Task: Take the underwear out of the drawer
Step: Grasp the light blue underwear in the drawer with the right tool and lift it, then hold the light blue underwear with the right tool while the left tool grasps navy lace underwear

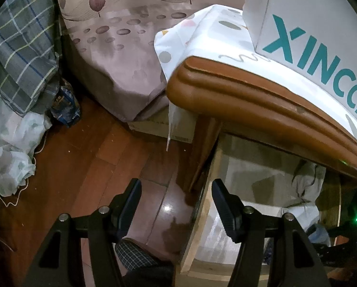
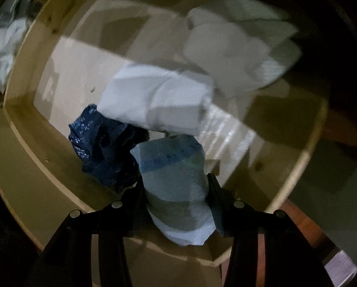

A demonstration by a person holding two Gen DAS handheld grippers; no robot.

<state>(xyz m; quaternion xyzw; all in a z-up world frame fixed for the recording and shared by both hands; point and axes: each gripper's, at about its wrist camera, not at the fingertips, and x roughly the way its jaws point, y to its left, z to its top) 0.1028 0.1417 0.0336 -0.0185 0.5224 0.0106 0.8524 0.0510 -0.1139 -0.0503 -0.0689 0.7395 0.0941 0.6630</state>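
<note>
Box: we see a white box [image 1: 298,31] with teal lettering on the cabinet top's patterned cloth [image 1: 202,35].
Bed: its mauve leaf-print cover [image 1: 121,47] hangs towards the wooden floor [image 1: 83,157].
Far left: we note plaid fabric [image 1: 20,47].

Light blue underwear [image 2: 176,191], knit, with a darker blue band across it, is sitting bunched between the right gripper's [image 2: 176,186] fingers, pinched on both sides and hanging over the drawer [image 2: 295,167]. The drawer is standing pulled open, pale wood walls, light liner on the bottom. A dark navy speckled pair [image 2: 102,148] is lying crumpled on the bottom, just beside the held one. A white folded pair [image 2: 159,100] is lying behind it, touching the navy one. More pale garments [image 2: 235,47] are piling up farther back, blurred.
</note>
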